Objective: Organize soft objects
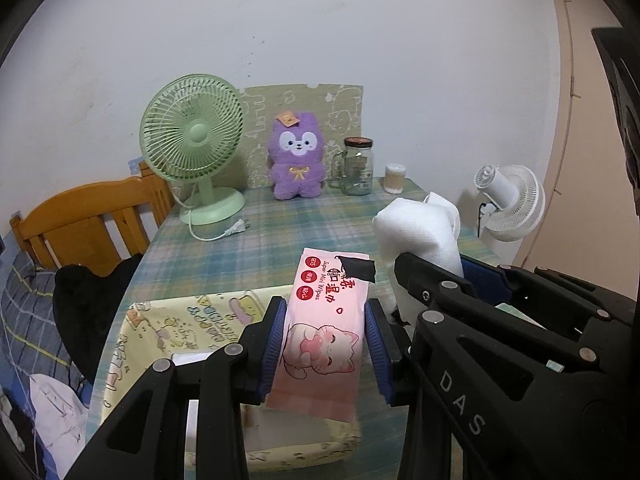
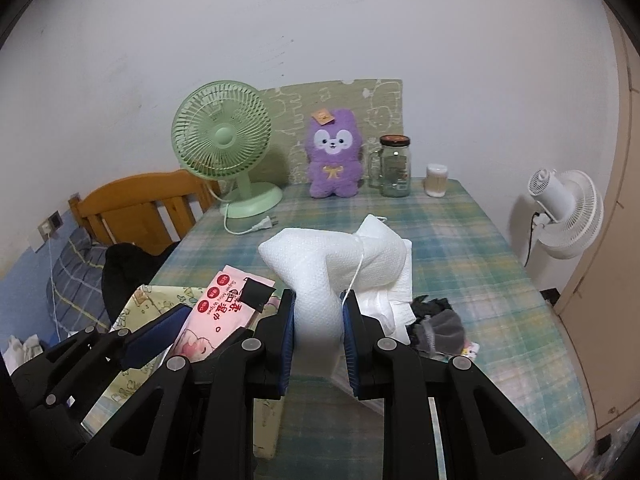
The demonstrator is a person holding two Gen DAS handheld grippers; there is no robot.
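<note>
My left gripper [image 1: 325, 340] is shut on a pink pack of wet wipes [image 1: 324, 320] with a cat drawing, held above a yellow fabric storage box [image 1: 168, 320]. The pack also shows in the right wrist view [image 2: 216, 312]. My right gripper [image 2: 318, 336] is shut on a white soft tissue pack [image 2: 332, 272], lifted above the plaid table; the pack also shows in the left wrist view [image 1: 420, 236]. A purple plush toy [image 1: 296, 156] stands at the table's back by the wall. Dark socks [image 2: 436, 324] lie on the table to the right of my right gripper.
A green desk fan [image 1: 196, 144] with a loose plug stands back left. A glass jar [image 1: 358, 166] and a cotton swab tub [image 1: 394, 178] stand back right. A white floor fan [image 2: 568, 212] is off the table's right side. A wooden chair [image 1: 88, 220] is on the left.
</note>
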